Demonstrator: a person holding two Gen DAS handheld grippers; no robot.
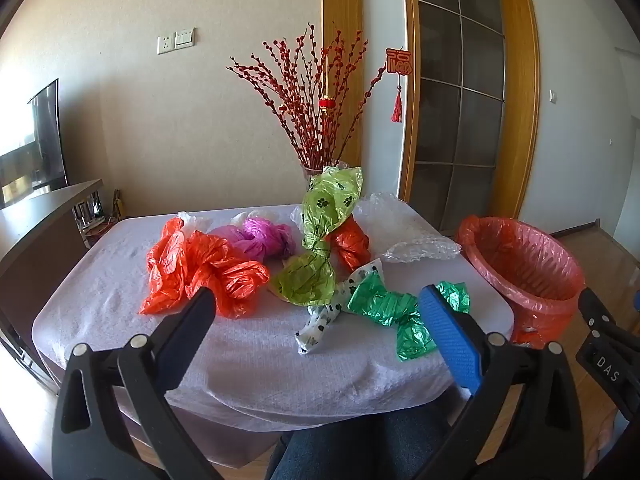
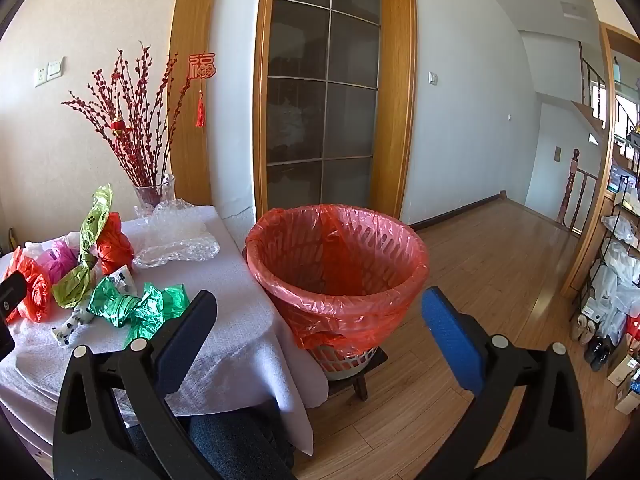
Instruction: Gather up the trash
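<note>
Both fingers spread and empty, left gripper point(image 1: 316, 312) over bench point(image 1: 120, 320), green bag point(image 1: 384, 304) at one o'clock, right gripper point(image 2: 320, 312) facing red-lined bin point(image 2: 336, 268).

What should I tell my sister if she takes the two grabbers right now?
Left gripper: open, holding nothing, over the table's near edge.
Right gripper: open, holding nothing, facing the bin.
Trash on the table: green bag, spotted bag, yellow-green bag, orange bags, pink bag, bubble wrap.
Done: nothing shows in the bin beside the table.
Left: every piece.
</note>
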